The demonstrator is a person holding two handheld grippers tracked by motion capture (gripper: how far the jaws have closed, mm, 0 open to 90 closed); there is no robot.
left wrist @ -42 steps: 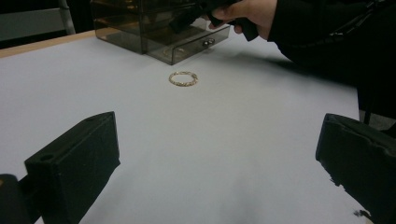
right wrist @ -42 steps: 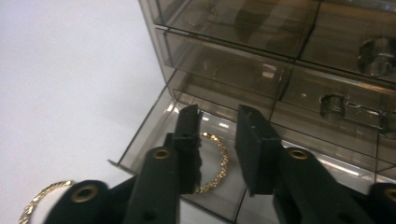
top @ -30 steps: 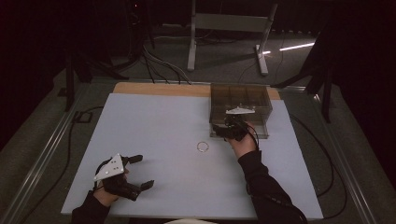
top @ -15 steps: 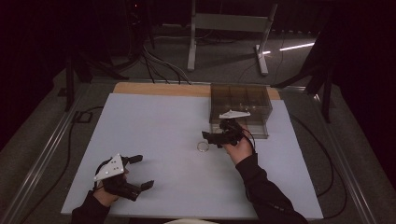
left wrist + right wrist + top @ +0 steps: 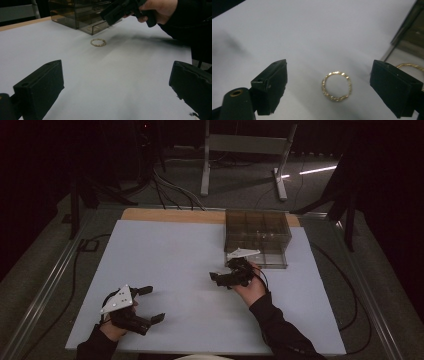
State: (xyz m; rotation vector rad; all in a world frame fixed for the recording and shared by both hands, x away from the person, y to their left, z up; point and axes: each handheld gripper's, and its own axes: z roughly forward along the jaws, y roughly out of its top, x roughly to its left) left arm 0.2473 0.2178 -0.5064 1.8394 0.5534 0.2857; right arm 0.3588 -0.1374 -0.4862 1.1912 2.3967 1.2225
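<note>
A small gold twisted ring [image 5: 336, 86] lies flat on the white table, also seen in the left gripper view as the ring [image 5: 98, 42]. My right gripper [image 5: 332, 75] hangs just above it, open, with a jaw on either side and neither touching it. From above, the right gripper [image 5: 218, 279] sits just in front of the smoky clear box [image 5: 257, 237]. My left gripper [image 5: 154, 304] rests open at the near left of the table, holding nothing. The left gripper [image 5: 117, 75] points toward the ring and the right hand.
The clear compartment box [image 5: 75, 12] stands at the back right, and a second gold ring [image 5: 409, 66] shows at its base. The white sheet [image 5: 165, 255] covers the table; cables and metal stand legs [image 5: 205, 165] lie beyond the far edge.
My right gripper has moved away from the box, left and toward the person, and come down over the ring. The left gripper has stayed put.
</note>
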